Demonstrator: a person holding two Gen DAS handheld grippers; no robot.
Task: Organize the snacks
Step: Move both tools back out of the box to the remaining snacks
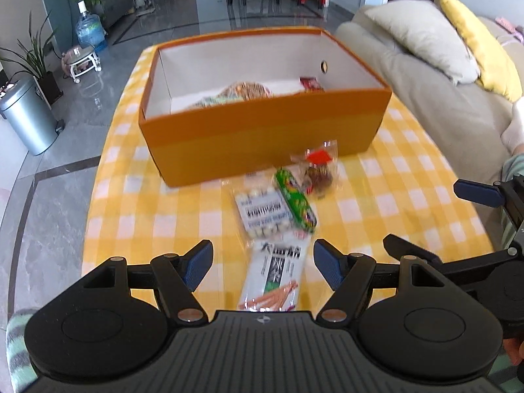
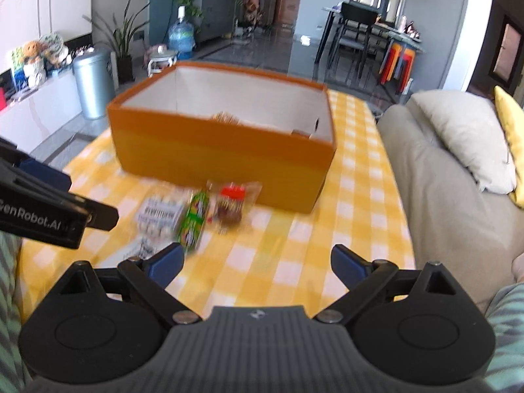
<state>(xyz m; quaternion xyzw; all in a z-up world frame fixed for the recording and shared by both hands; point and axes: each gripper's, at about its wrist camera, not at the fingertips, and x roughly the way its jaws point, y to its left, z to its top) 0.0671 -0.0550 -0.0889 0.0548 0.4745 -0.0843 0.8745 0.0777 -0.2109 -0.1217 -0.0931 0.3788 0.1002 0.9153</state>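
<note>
Pick-up step, some snacks already in the orange box [image 1: 262, 131] mid-bench. Left hand-held gripper [image 1: 262, 263] wide open, empty, over the white sausage pack [image 1: 278, 271] near the bench's near edge. Right hand-held gripper [image 2: 257, 267] wide, empty. Next: lower left, close on pack, carry to box.

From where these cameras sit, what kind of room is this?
Most likely a home living room that opens onto a dining area. A sofa with cushions runs beside the table with the yellow checked cloth, a water jug and houseplants stand on the tiled floor, and dining chairs sit farther back.
</note>
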